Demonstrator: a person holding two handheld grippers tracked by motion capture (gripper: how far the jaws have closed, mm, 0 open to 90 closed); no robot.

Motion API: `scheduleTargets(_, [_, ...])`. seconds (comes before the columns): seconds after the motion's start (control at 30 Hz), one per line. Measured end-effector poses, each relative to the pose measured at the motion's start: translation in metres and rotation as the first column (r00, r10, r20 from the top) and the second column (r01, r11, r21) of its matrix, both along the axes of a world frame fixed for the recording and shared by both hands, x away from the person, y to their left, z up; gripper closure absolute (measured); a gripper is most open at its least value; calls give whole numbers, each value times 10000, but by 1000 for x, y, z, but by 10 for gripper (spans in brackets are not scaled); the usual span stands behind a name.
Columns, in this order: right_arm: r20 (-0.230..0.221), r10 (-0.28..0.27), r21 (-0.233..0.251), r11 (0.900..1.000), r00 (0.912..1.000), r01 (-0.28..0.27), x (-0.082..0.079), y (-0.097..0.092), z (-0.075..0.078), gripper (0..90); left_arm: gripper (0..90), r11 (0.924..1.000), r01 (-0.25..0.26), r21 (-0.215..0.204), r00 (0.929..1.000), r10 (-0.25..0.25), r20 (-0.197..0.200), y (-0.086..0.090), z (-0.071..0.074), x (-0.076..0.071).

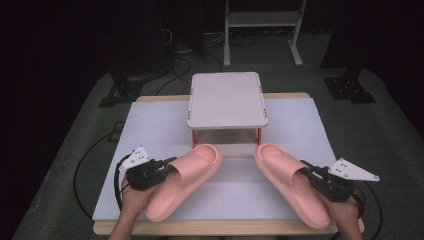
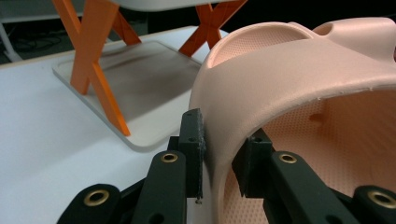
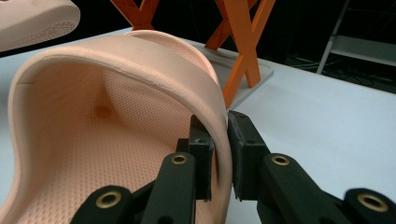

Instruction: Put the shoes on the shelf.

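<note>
Two pink slippers lie on the table (image 1: pixel 310 125), the left slipper (image 1: pixel 187 177) pinched in the left gripper (image 1: pixel 167 167) jaws, the right slipper (image 1: pixel 290 182) in the right gripper (image 1: pixel 307 175) jaws.

A lab (dark-curtained): floor cables (image 1: pixel 172 65), stand bases (image 1: pixel 350 90), white-topped table (image 1: pixel 150 125).

Black left gripper (image 1: pixel 161 165), brass rivets, grey three-cornered plates, black cables

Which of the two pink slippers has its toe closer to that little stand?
The left slipper, in the left gripper. Its toe almost reaches the stand's orange leg; the right slipper's toe sits slightly farther back.
</note>
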State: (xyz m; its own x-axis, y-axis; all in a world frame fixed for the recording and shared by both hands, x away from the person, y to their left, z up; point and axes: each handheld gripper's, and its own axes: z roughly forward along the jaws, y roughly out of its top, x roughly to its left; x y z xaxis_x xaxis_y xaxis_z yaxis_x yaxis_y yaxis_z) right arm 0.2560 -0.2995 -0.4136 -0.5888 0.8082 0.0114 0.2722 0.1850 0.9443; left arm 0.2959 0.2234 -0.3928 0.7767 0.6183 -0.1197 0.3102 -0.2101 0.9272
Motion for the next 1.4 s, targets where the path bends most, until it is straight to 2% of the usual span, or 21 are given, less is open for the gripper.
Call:
scheduleTargets(0.37, [211, 29, 17, 10000, 9998, -30, 6, 11, 18, 798, 765, 9984, -42, -557, 9995, 59, 317, 2, 20, 4])
scheduleTargets(0.63, [430, -11, 79, 10000, 9991, 7, 9, 15, 31, 798, 768, 9983, -28, -576, 9983, 61, 586, 1, 36, 5])
scheduleTargets(0.77, [488, -52, 146, 9999, 9988, 45, 11, 16, 37, 798, 768, 9963, 37, -857, 9984, 12, 572, 1, 40, 8])
scheduleTargets(0.9, [562, -70, 247, 9997, 9984, 56, 14, 18, 44, 799, 771, 9962, -28, -870, 9977, 86, 668, 1, 47, 11])
scheduleTargets(1.07, [597, -102, 387, 9992, 9982, 79, 17, 19, 48, 798, 776, 9899, -72, -1415, 9972, 176, 720, 1, 53, 16])
scheduleTargets(1.4, [775, -217, 346, 9992, 9968, 191, 28, 22, 62, 798, 776, 9873, -238, -1570, 9955, 379, 870, -3, 64, 26])
